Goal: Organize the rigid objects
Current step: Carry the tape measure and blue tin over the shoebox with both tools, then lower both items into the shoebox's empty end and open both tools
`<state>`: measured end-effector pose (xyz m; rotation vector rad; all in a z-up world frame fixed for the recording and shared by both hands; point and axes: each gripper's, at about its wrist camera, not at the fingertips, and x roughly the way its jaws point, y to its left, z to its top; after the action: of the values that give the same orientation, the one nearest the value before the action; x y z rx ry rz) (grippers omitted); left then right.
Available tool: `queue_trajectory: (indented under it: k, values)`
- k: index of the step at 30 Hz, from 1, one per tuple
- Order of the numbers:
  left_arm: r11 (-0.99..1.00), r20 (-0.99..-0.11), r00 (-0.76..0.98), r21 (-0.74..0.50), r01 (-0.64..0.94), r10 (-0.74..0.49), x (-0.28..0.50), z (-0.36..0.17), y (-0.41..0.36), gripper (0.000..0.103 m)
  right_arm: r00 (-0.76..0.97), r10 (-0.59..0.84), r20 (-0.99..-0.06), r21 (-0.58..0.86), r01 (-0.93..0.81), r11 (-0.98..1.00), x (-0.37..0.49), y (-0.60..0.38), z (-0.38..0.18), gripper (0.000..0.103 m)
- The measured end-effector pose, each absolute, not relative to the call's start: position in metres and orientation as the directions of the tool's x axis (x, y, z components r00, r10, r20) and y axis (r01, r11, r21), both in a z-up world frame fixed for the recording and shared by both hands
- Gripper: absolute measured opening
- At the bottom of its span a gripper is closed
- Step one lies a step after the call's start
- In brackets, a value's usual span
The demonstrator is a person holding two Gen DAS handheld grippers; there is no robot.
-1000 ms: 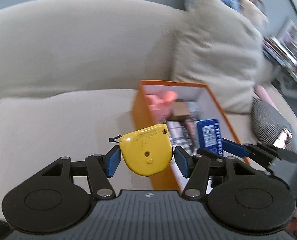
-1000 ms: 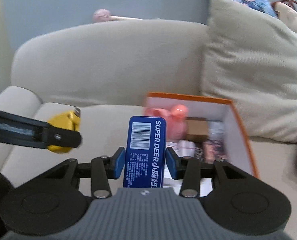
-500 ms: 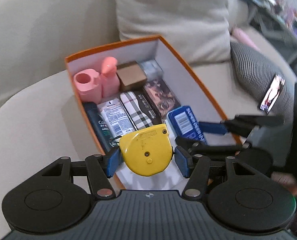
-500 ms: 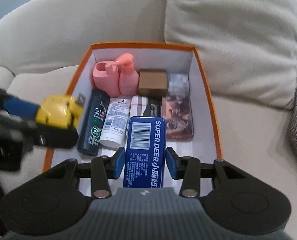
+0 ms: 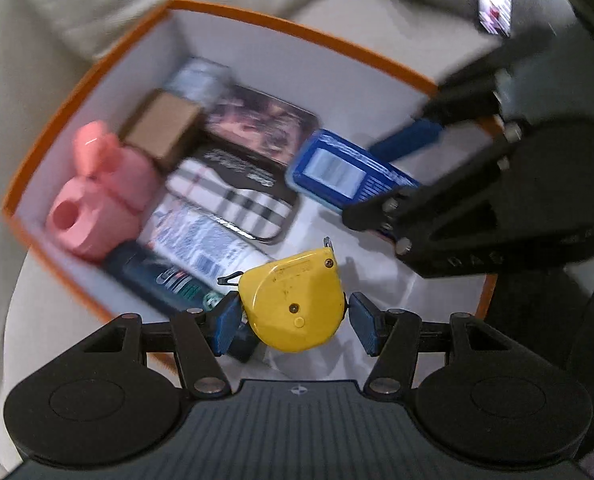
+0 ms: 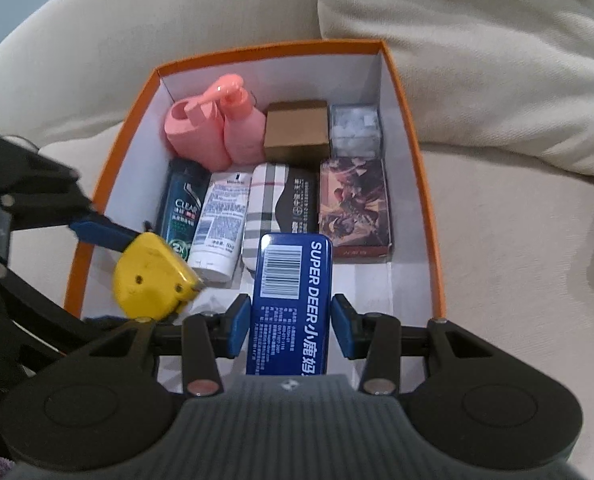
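both over the box (image 6: 417, 168)'s bare near end: left gripper (image 5: 293, 316) clamps the tape measure (image 5: 293, 300), right gripper (image 6: 291, 320) clamps the blue tin (image 6: 293, 296), its length pointing at the far wall.

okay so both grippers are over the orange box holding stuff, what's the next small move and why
Probably lower the right gripper a little and set the blue Super Deer tin on the bare white floor at the near end of the orange cardboard box. The tin hangs over that free spot, in front of the plaid case. The left gripper holds the yellow tape measure alongside, so keep them apart.
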<state>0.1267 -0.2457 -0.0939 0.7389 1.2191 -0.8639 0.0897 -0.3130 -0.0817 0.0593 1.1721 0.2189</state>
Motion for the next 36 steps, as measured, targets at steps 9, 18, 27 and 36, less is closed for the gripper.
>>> queue_trajectory:
  k: [9, 18, 27, 36]
  values:
    - [0.193, -0.998, 0.034, 0.023, 0.981, -0.051, 0.119, -0.125, -0.267, 0.067, 0.29, 0.21, -0.934, 0.176, -0.137, 0.975, 0.093, -0.309, -0.098, 0.046]
    - [0.074, -0.999, 0.036, 0.035, 0.997, -0.002, 0.106, -0.146, -0.277, 0.067, 0.269, 0.206, -0.941, 0.175, -0.138, 0.975, 0.093, -0.306, -0.106, 0.046]
    - [0.07, -0.999, 0.048, 0.048, 0.996, -0.003, 0.101, -0.162, -0.275, 0.07, 0.247, 0.211, -0.946, 0.185, -0.124, 0.975, 0.093, -0.308, -0.119, 0.046]
    - [0.113, -0.997, 0.032, 0.023, 0.993, -0.073, 0.114, -0.141, -0.265, 0.081, 0.229, 0.226, -0.947, 0.211, -0.089, 0.973, 0.096, -0.308, -0.128, 0.046]
